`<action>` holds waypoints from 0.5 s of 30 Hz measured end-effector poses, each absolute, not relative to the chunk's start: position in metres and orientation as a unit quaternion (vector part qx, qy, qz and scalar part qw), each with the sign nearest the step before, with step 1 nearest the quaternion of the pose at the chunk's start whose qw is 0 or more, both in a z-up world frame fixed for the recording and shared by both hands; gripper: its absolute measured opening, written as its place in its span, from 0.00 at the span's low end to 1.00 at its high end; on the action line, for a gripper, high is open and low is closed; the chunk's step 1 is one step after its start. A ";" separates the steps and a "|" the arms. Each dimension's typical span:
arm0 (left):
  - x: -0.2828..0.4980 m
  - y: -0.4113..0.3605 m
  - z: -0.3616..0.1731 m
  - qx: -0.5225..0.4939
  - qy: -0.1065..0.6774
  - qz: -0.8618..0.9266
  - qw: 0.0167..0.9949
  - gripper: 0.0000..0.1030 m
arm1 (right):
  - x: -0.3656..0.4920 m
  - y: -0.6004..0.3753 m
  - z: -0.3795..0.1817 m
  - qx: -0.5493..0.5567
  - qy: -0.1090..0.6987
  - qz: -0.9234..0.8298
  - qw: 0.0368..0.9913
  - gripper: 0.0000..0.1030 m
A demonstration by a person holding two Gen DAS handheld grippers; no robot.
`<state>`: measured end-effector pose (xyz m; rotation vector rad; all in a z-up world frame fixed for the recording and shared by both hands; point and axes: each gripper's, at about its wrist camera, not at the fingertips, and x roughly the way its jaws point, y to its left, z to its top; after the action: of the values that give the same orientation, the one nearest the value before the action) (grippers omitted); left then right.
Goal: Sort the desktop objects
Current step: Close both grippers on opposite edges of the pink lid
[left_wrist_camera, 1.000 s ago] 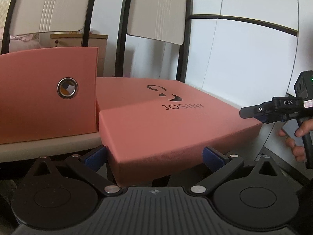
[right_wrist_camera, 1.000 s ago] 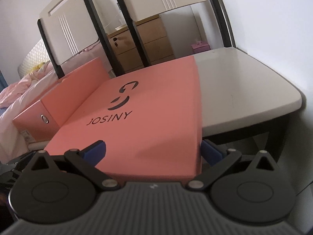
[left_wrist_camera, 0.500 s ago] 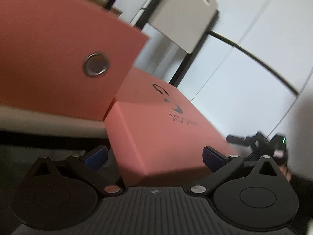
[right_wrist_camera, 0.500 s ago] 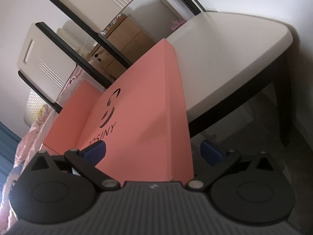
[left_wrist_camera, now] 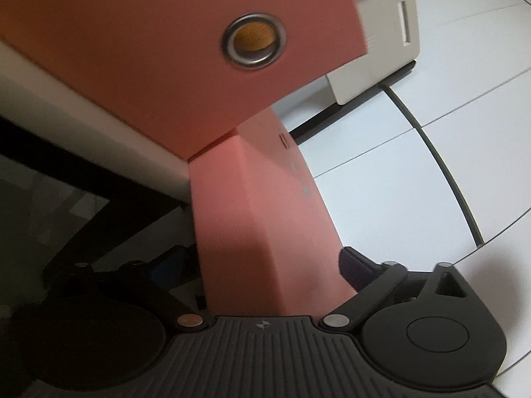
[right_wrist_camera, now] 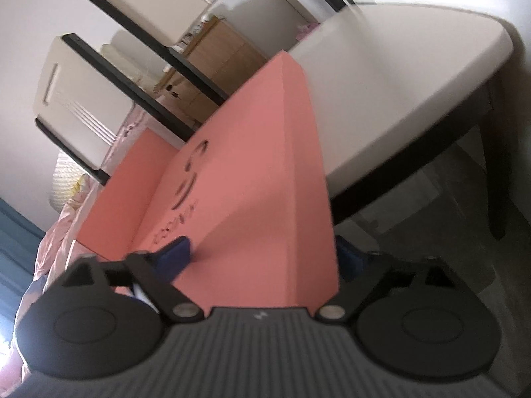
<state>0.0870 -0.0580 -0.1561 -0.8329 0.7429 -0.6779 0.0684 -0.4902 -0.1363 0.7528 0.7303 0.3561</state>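
A flat pink box lid [left_wrist_camera: 262, 232] printed with a black logo is held at both ends and stands tilted on its side. My left gripper [left_wrist_camera: 262, 265] is shut on one end of it, blue pads against both faces. My right gripper [right_wrist_camera: 262, 255] is shut on the other end of the lid [right_wrist_camera: 252, 179]. A pink box [left_wrist_camera: 139, 49] with a metal eyelet [left_wrist_camera: 254, 43] rests on the beige chair seat [left_wrist_camera: 83, 99] right above the lid. That box also shows in the right wrist view [right_wrist_camera: 132, 179] behind the lid.
A second beige chair seat [right_wrist_camera: 398, 76] with dark legs lies right of the lid. Chair backs [right_wrist_camera: 86, 99] stand behind. A wooden drawer cabinet [right_wrist_camera: 219, 56] and pink bedding [right_wrist_camera: 56, 232] are further back. A white panelled wall [left_wrist_camera: 415, 165] is to the right.
Both grippers have rolled steeply, turning the lid from flat to nearly on edge. The eyelet box now looms larger and higher in the left view. The right gripper has left the left view.
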 end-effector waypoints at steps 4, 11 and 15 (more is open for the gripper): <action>0.077 -0.069 -0.139 -0.340 0.327 -0.312 0.825 0.77 | 0.064 -0.492 -0.129 0.355 0.337 0.173 0.855 0.75; 0.059 -0.075 -0.094 -0.331 0.273 -0.337 0.838 0.78 | 0.044 -0.500 -0.093 0.342 0.279 0.190 0.877 0.74; 0.057 -0.073 -0.079 -0.340 0.269 -0.339 0.835 0.78 | 0.031 -0.498 -0.072 0.330 0.248 0.194 0.890 0.74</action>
<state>0.0567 -0.0732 -0.0788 -0.7192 0.5699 -0.7180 0.0311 -0.4981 -0.0716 0.6848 0.5150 0.4029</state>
